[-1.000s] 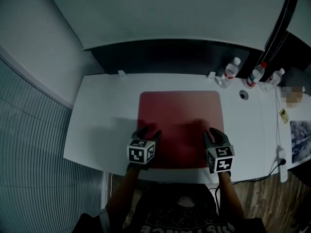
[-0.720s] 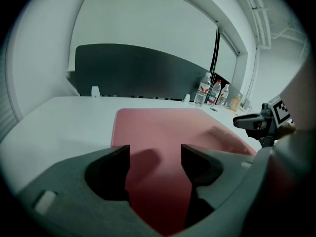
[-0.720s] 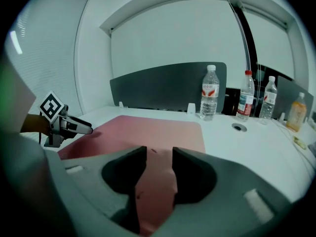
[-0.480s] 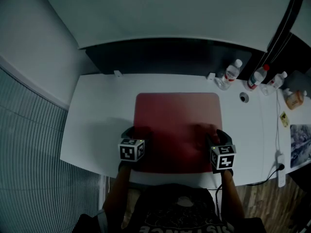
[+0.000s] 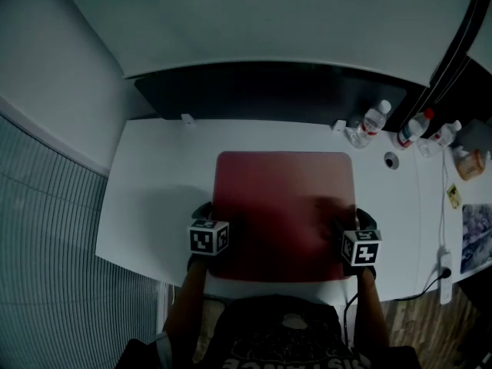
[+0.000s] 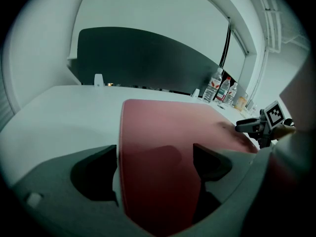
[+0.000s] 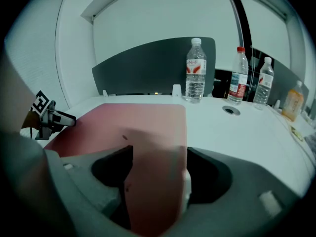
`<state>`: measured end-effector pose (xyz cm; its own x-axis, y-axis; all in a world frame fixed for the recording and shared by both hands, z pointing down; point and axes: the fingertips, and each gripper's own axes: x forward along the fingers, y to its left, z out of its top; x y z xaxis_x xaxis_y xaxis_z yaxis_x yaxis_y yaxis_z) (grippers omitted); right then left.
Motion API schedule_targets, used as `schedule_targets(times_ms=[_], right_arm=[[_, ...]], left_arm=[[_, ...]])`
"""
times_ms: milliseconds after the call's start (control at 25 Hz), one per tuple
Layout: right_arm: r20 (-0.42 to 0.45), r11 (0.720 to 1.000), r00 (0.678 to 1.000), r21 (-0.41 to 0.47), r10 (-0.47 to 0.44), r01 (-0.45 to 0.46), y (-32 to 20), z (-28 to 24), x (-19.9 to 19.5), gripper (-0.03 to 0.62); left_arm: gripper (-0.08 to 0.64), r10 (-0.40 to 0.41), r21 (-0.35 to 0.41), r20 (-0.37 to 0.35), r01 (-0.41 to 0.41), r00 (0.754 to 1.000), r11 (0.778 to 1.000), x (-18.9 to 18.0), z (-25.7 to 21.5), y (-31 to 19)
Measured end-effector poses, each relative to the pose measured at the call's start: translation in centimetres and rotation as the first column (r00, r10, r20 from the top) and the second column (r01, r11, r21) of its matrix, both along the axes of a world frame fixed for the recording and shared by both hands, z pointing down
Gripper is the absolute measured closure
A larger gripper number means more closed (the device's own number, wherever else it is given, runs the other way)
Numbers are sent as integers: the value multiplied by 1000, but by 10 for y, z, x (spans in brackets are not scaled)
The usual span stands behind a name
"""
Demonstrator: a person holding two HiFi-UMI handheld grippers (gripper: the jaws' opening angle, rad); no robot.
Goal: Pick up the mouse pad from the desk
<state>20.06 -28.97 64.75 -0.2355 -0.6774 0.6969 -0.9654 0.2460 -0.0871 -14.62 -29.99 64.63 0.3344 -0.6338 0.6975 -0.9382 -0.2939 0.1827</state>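
Observation:
A dark red mouse pad (image 5: 284,206) lies flat in the middle of the white desk (image 5: 154,183). My left gripper (image 5: 206,212) sits at the pad's near left corner. Its jaws are opening, and the pad's left edge (image 6: 163,127) runs between them without being pinched. My right gripper (image 5: 358,221) sits at the near right corner, jaws also opening. The pad's right edge (image 7: 143,127) passes between those jaws, untouched by the pads. Each gripper view shows the other one across the pad: the right gripper (image 6: 264,125) and the left gripper (image 7: 47,115).
Three water bottles (image 5: 373,121) and an orange bottle (image 5: 470,162) stand at the back right, near a cable hole (image 5: 391,160). A dark partition (image 5: 284,91) runs along the desk's far edge. A power strip (image 5: 444,271) lies at the right front.
Both grippers have spread outward and sunk to the pad's near corners, the left going left, the right going right. Their jaws stand wider than before.

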Motion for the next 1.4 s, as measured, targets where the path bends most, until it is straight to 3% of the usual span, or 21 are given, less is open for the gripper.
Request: schedule_targets(times_ms=[160,320,680,1040,1200,1400], right_arm=[[-4,1000,1000,-8,-1,1,-3,8,0,250],[-1,1000,1000,-8,-1,1,-5,9,-2,245],[-25,1000,1000,-3,7,-7,-4,10,-3,248],[-28,1000,999,-5,-28,28,-1,9,-12,332],[-37,996,995,-5,-88,87,1,7,-27,444],[-35,994,993,-3,-113,113,3,6,-34,494]], left_arm=[[94,2,-9,27,-2,1000,1000,-2,5,-2],[94,-3,12,104,2,995,1000,-8,14,-4],[110,-10,32,132,6,991,999,-5,9,-3],[149,-19,31,135,15,991,999,-1,7,-1],[298,36,31,138,-41,990,999,17,4,3],[473,134,27,179,-141,975,990,38,3,8]])
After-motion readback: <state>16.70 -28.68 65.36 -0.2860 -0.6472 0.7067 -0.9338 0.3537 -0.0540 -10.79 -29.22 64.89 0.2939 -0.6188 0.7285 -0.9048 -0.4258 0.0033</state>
